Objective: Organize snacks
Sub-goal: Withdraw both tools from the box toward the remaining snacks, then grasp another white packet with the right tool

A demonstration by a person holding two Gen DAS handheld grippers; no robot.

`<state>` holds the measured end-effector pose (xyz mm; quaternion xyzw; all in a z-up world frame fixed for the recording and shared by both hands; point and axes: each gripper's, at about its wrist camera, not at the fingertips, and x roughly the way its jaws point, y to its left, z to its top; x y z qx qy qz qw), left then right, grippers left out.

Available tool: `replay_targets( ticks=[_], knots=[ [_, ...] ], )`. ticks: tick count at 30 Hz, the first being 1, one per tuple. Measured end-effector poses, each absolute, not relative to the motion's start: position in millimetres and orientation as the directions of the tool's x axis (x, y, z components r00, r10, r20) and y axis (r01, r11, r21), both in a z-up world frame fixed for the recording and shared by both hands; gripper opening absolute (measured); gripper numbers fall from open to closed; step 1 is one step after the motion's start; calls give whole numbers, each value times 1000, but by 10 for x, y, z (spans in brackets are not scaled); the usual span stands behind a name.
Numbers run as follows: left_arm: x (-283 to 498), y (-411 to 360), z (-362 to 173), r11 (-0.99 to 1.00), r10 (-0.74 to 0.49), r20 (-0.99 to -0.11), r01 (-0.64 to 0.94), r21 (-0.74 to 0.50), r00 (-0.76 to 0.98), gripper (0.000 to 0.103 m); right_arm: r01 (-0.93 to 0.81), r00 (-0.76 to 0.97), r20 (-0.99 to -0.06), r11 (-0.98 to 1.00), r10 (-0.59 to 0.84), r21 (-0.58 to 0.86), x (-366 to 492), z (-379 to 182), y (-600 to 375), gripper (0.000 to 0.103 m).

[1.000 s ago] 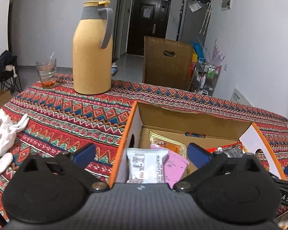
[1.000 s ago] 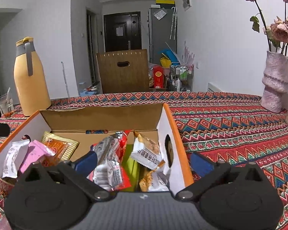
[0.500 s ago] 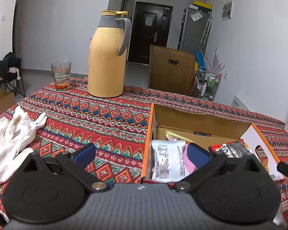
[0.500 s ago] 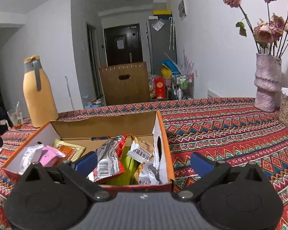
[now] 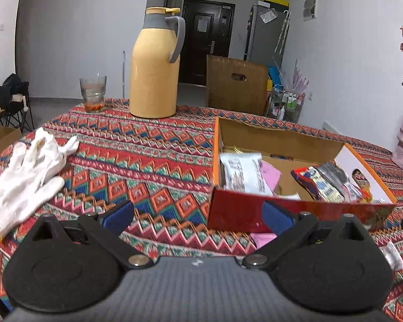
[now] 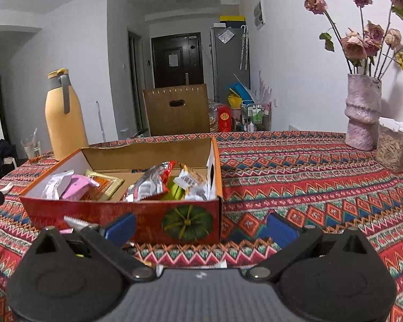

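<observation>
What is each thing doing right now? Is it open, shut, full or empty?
Left tongs: open, holding nothing.
Right tongs: open, holding nothing.
Snack box: open on top, with snack packets inside.
Pink packet: on the cloth, outside the box.
Yellow jug: upright, lid on.
Glass: upright, partly filled.
White gloves: lying flat.
Vase: upright, holding dried roses.

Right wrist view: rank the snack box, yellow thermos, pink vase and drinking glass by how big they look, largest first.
1. Snack box, though it is nearest the camera.
2. Thermos and vase: too alike to rank.
3. Glass, farthest away.
</observation>
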<state>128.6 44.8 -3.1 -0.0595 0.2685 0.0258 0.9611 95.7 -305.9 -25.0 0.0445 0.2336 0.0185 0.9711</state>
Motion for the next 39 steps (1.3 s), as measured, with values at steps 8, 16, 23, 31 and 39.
replay_targets(
  ticks=[8,16,23,31,39],
  knots=[
    [1264,382,-197,994,14,-519,-69,-87,855,103,14,881,-469,990,53,140,837,-418,-3068,103],
    [1267,320,-296,997,15,-521,-53,-58,853,103,28,883,-468,989,43,144,841,-486,-3087,103],
    [1271,312,-311,997,12,-523,-50,-60,852,103,27,883,-468,992,32,120,838,-516,-3034,103],
    [1286,313,-334,997,17,-533,-56,-57,846,103,22,868,-495,995,28,95,882,-584,-2986,103],
    [1298,316,-354,997,16,-543,-57,-59,840,103,39,817,-577,997,9,71,993,-703,-2947,101]
  ],
)
